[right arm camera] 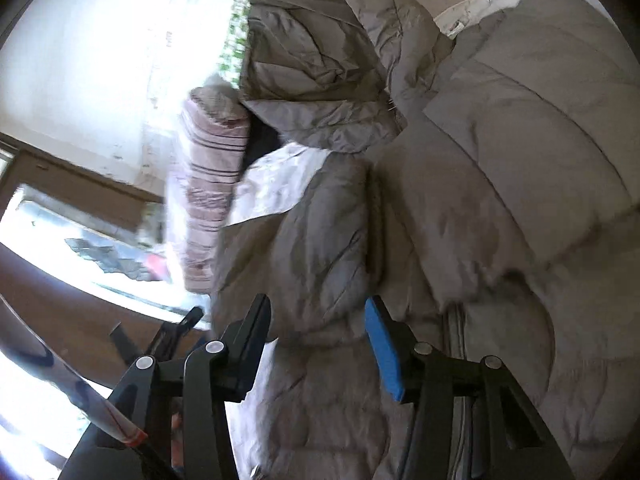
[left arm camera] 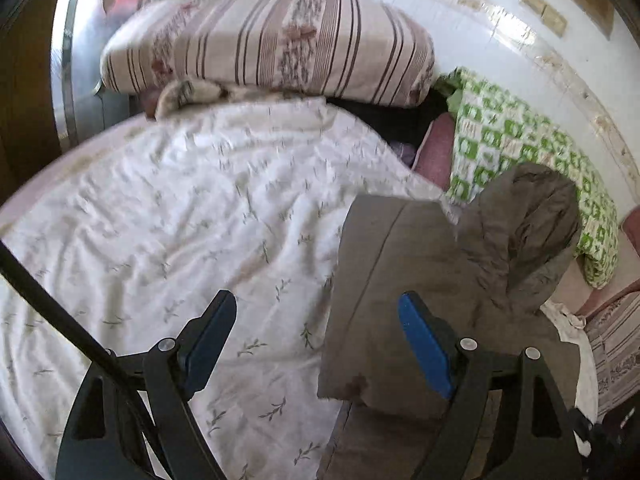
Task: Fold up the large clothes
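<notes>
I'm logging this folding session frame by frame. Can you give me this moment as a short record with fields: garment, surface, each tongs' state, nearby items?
garment: grey-brown padded jacket, hood lying at the far end
surface: white bedspread with a leaf print
left tongs: open, holding nothing, over the jacket's edge and the bedspread
right tongs: open, holding nothing, a padded part of the jacket, perhaps a sleeve, just ahead of them
nearby: striped pillow at the head of the bed; green and white checked blanket by the wall
image quality: both views motion-blurred
</notes>
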`<state>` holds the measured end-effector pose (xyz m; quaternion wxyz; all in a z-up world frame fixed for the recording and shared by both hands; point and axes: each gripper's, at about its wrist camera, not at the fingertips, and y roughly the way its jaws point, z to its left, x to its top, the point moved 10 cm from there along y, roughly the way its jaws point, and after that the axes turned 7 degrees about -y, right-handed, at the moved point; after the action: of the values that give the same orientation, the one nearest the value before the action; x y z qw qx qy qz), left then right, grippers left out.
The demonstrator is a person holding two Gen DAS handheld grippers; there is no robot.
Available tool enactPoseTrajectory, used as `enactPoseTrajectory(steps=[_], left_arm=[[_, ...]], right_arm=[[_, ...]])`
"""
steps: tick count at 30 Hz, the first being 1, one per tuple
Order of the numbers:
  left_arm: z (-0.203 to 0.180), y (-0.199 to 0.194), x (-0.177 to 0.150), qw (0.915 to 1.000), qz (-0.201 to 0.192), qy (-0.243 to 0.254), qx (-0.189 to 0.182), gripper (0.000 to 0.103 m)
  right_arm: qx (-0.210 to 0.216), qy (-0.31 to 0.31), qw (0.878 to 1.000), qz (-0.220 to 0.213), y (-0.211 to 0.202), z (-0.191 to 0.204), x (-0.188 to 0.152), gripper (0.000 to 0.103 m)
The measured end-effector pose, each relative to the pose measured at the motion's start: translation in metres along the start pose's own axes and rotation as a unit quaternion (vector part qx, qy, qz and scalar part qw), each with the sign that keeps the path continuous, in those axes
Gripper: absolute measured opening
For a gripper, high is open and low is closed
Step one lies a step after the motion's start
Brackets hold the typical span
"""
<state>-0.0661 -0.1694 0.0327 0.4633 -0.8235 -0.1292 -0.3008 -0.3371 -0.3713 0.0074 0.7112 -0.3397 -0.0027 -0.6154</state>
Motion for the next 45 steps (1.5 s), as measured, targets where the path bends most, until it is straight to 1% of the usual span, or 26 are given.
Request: enactPoseTrajectory(steps=[3,7,8,9,10,11,12,14,17,20,23,25,27,28,32,34,36,37,38,40,43,45], left_arm=[[-0.009,0.012,-0.009,0.9996,0.024,0.012,-0.013,0.082],[-0.017,0.015,-0.012,0.9993,0.025,0.022,-0.02,0.082],[-0.018,0.015,-0.012,0.9993,0.025,0.022,-0.02,0.082],[-0.018,0.016,-0.014,0.9992,0.026,0.022,-0.02,0.082],[-0.019,0.018,-0.014,0.9991,0.029,0.022,-0.021,0.082],[-0.02,0.019,-0.015,0.999,0.031,0.021,-0.022,0.082],[-0.02,0.018,-0.015,0.9991,0.031,0.02,-0.023,0.082],[-0.019,0.017,-0.014,0.9991,0.029,0.018,-0.023,0.082],[-0.019,0.014,-0.011,0.9992,0.023,0.013,-0.03,0.082],[-0.024,0.015,-0.014,0.9988,0.026,0.015,-0.038,0.082],[-0.033,0.02,-0.022,0.9982,0.035,0.034,-0.034,0.082],[-0.041,0.025,-0.031,0.9973,0.042,0.052,-0.031,0.082],[-0.051,0.03,-0.041,0.9958,0.049,0.071,-0.03,0.082],[-0.056,0.032,-0.046,0.9949,0.051,0.082,-0.028,0.082],[-0.076,0.042,-0.066,0.9899,0.057,0.129,-0.018,0.082],[-0.079,0.049,-0.075,0.9873,0.064,0.145,-0.007,0.082],[-0.079,0.058,-0.083,0.9849,0.074,0.156,0.008,0.082],[-0.078,0.062,-0.086,0.9841,0.079,0.159,0.013,0.082],[-0.077,0.065,-0.089,0.9831,0.084,0.161,0.017,0.082],[-0.076,0.068,-0.092,0.9813,0.091,0.168,0.022,0.083],[-0.077,0.063,-0.09,0.9808,0.081,0.176,0.025,0.082],[-0.082,0.052,-0.082,0.9824,0.058,0.176,0.019,0.082]], right_arm=[[-0.026,0.009,1.0,0.01,0.021,-0.007,0.006,0.055],[-0.064,0.021,0.998,0.019,0.04,-0.024,0.006,0.053],[-0.06,0.029,0.998,0.016,0.043,-0.027,0.007,0.052],[-0.051,0.034,0.998,0.015,0.047,-0.029,0.009,0.049],[-0.047,0.035,0.998,0.017,0.049,-0.03,0.009,0.031],[-0.046,0.033,0.998,0.021,0.051,-0.03,0.01,0.021],[-0.045,0.031,0.998,0.018,0.05,-0.029,0.011,0.02],[-0.059,-0.009,0.998,-0.009,0.033,-0.016,0.022,0.018],[-0.086,-0.048,0.994,-0.047,0.0,-0.009,0.043,0.018],[-0.123,-0.077,0.987,-0.071,-0.031,-0.013,0.062,0.018],[-0.178,-0.093,0.976,-0.084,-0.059,-0.033,0.077,0.018],[-0.206,-0.094,0.97,-0.086,-0.068,-0.046,0.08,0.018],[-0.247,-0.099,0.96,-0.088,-0.079,-0.068,0.081,0.018],[-0.257,-0.096,0.958,-0.087,-0.081,-0.076,0.081,0.018],[-0.279,-0.076,0.954,-0.075,-0.078,-0.108,0.074,0.018],[-0.279,-0.067,0.956,-0.067,-0.074,-0.121,0.071,0.018],[-0.274,-0.063,0.957,-0.066,-0.072,-0.126,0.07,0.022],[-0.274,-0.063,0.958,-0.065,-0.071,-0.126,0.07,0.022],[-0.274,-0.062,0.958,-0.061,-0.071,-0.127,0.071,0.029],[-0.272,-0.061,0.959,-0.051,-0.074,-0.123,0.068,0.038],[-0.278,-0.067,0.957,-0.052,-0.085,-0.112,0.064,0.038],[-0.291,-0.093,0.949,-0.073,-0.098,-0.092,0.067,0.038]])
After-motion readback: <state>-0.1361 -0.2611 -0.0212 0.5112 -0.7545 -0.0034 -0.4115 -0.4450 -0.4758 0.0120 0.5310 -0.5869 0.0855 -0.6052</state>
